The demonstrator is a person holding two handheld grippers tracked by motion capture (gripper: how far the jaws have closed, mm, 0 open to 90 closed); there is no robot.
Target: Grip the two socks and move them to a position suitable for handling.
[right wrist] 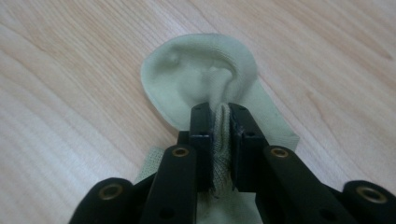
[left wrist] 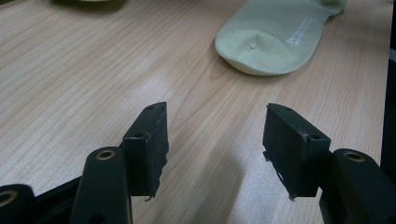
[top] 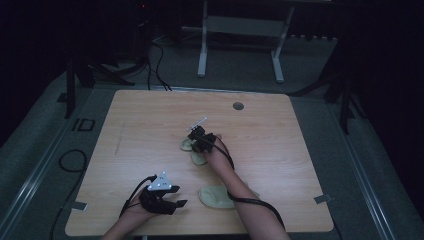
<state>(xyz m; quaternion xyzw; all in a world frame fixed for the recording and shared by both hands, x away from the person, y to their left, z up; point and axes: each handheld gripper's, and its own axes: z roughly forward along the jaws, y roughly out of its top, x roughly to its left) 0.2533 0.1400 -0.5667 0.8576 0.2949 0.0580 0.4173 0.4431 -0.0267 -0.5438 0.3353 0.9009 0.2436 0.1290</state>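
right gripper point(right wrist: 219, 140) has pinched a fold of the far sock point(right wrist: 205, 79), mid-table at about 12 o'clock from the near sock point(top: 217, 196). left gripper point(left wrist: 215, 149) waits half-wide and empty. pairing looks barely begun; lifting and joining remain.

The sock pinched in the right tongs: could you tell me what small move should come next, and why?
Probably a short lift of the right tongs. They are shut on a fold of the pale green sock, the rest of which lies flat on the table. Lifting would show whether the grip holds before carrying it. The left tongs stand open and empty.
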